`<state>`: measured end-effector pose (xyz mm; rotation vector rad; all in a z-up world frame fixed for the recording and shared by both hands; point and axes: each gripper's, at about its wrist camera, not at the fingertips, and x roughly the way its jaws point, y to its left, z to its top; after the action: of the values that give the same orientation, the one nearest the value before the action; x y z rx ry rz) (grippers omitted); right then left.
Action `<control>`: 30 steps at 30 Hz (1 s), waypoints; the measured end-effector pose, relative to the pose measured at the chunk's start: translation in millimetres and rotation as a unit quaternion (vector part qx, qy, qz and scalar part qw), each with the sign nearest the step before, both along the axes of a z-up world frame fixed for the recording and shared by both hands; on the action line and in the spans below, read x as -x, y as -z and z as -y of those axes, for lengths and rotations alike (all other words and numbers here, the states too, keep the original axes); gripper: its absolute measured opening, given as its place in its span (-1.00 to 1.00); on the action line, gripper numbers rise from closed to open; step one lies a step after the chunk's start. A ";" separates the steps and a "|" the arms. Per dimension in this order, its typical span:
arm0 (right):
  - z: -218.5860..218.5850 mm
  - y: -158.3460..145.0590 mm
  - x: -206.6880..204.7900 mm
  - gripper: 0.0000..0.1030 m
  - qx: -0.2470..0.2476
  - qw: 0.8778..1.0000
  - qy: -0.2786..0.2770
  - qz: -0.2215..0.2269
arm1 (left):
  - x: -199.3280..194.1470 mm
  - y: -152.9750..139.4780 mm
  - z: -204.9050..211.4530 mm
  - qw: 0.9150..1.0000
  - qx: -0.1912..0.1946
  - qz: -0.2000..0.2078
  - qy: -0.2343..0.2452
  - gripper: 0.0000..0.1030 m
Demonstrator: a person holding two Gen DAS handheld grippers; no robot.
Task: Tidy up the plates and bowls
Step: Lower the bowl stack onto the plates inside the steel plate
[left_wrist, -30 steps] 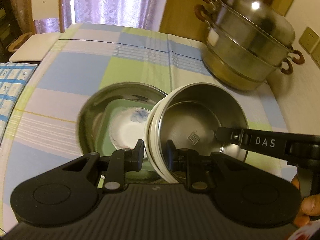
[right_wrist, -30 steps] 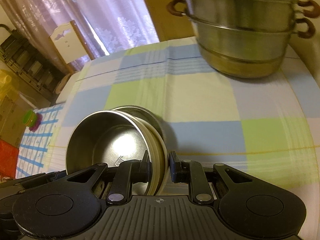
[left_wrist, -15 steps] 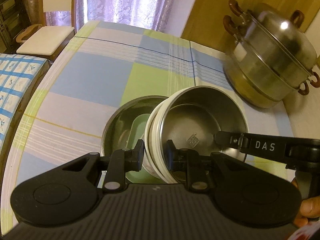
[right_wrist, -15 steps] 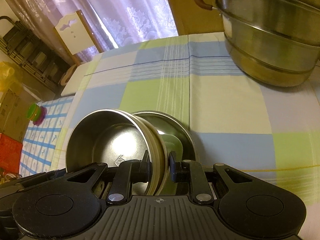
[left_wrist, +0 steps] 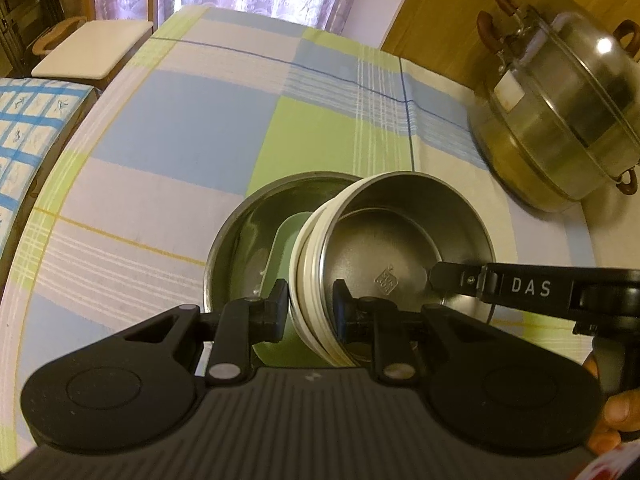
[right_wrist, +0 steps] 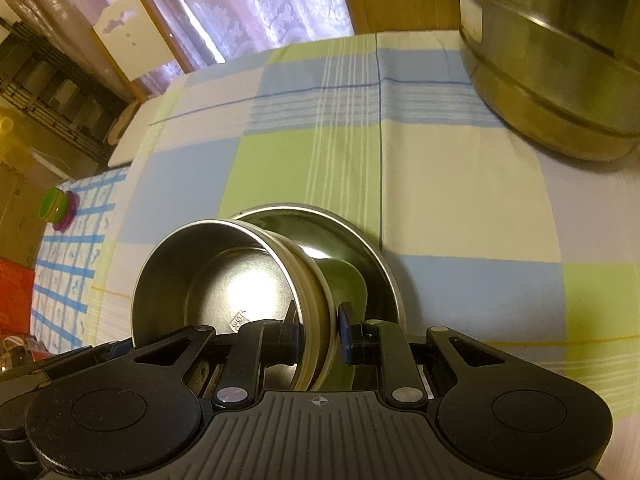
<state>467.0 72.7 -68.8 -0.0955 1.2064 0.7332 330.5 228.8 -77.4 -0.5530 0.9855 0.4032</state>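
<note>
Steel shines everywhere on this checked tablecloth [left_wrist: 192,120]. The left gripper [left_wrist: 310,304] is pinching the near rim of a cream-sided steel bowl [left_wrist: 404,256], one pad inside and one outside, holding it tilted over a wide steel basin [left_wrist: 240,248] lying just ahead of the jaws. A green dish [left_wrist: 286,248] is sitting in that basin, partly hidden behind the bowl. The right gripper [right_wrist: 318,328] is gripping the bowl's opposite rim the same way. Well beyond it to the right, a stacked steamer pot [left_wrist: 560,120] is standing near the wall.
</note>
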 end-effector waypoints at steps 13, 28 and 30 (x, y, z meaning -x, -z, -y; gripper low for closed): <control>-4.2 12.1 -4.6 -0.63 0.009 1.000 0.004 -0.013 | -6.4 11.8 -1.3 1.000 0.008 -0.012 -0.005 -0.61; -1.7 16.8 -5.8 -0.63 0.005 1.000 0.006 -0.022 | -9.2 15.3 -0.8 1.000 0.004 -0.014 -0.002 -0.61; -1.2 17.1 -5.4 -0.63 0.004 1.000 0.007 -0.022 | -9.2 15.5 -1.0 1.000 0.004 -0.014 -0.002 -0.61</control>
<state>472.4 73.9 -85.9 -0.0776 1.2508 0.7228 339.7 229.8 -92.9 -0.5583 1.0142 0.4111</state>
